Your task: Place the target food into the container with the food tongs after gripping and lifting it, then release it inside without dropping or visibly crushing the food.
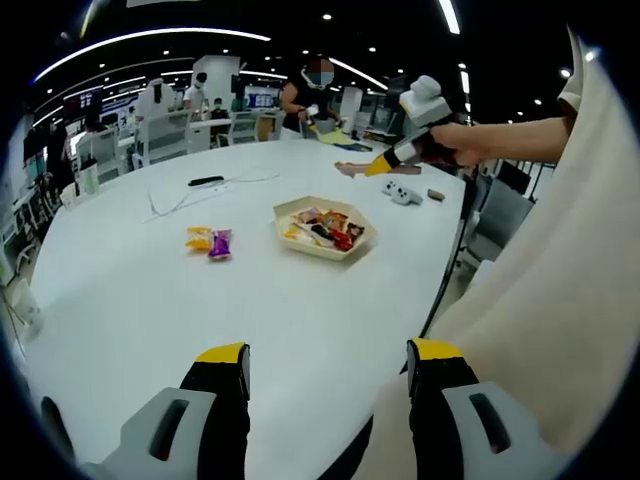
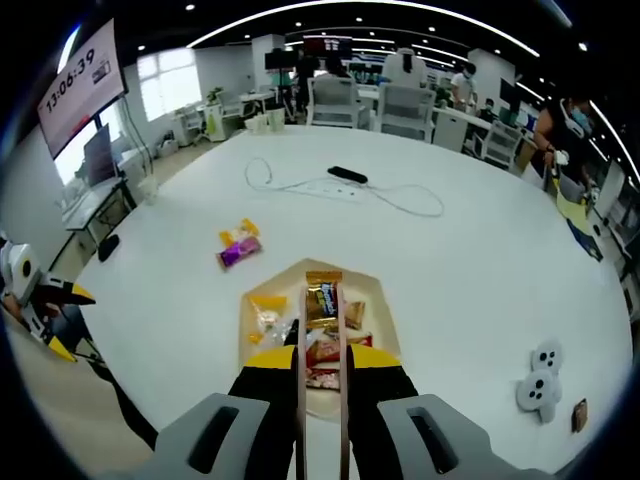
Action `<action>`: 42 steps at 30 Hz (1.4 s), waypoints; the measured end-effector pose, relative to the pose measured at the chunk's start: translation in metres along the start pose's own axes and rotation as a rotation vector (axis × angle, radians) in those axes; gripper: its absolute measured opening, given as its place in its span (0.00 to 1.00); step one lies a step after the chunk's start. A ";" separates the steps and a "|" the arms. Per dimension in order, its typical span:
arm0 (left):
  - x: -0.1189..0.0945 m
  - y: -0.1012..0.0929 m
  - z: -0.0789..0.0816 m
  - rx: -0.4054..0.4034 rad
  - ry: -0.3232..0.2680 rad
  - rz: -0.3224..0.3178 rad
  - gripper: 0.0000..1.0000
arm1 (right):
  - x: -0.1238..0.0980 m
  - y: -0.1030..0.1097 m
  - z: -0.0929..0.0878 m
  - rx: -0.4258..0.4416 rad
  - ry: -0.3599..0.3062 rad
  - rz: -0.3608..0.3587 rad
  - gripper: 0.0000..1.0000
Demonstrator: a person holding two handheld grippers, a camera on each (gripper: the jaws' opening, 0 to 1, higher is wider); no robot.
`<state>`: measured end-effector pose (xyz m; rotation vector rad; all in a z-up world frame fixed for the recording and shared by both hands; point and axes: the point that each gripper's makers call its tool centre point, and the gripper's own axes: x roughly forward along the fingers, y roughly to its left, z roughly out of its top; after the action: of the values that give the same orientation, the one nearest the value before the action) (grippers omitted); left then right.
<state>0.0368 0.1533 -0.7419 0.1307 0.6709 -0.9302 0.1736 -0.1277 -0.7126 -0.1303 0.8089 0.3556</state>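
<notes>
1. Yellow-tipped fingers (image 2: 262,360) of the right gripper (image 2: 322,372) were drawn narrow, pressing on the two slim wooden arms of the food tongs (image 2: 322,340), which ran forward between them.
2. At the tongs' far ends sat a dark, gold-edged snack packet (image 2: 323,296), lined up between the tips; whether it was truly pinched or only lying there I could not tell.
3. That packet lay inside the container (image 2: 372,290), a pale hexagonal tray holding a jumble of other wrapped snacks.
4. Beyond the tray, a purple packet with yellow pieces (image 2: 238,248) lay loose on the white table (image 2: 470,270), near the tray but apart from it.
5. Further off, a black remote-like object (image 2: 347,175) and a thin cable (image 2: 400,200) rested on the table; a small white controller (image 2: 540,375) sat towards the right edge.
6. The left gripper (image 1: 325,362) hung low over the table's near edge, its fingers (image 1: 225,358) spread wide with nothing between them.
7. From there the tray (image 1: 322,228) sat mid-table, and a hand (image 1: 478,140) held the other gripper above it.
</notes>
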 end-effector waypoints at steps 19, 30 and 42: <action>-0.001 0.001 -0.002 -0.002 0.008 -0.003 0.63 | 0.002 0.001 0.000 0.009 -0.002 0.000 0.18; -0.002 0.003 -0.002 -0.003 0.009 0.007 0.63 | 0.013 0.013 0.005 -0.004 -0.001 0.031 0.19; -0.009 0.006 -0.008 -0.026 0.007 0.037 0.63 | 0.030 0.036 0.015 -0.025 0.010 0.090 0.20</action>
<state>0.0339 0.1666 -0.7436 0.1226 0.6847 -0.8851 0.1901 -0.0825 -0.7229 -0.1194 0.8217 0.4502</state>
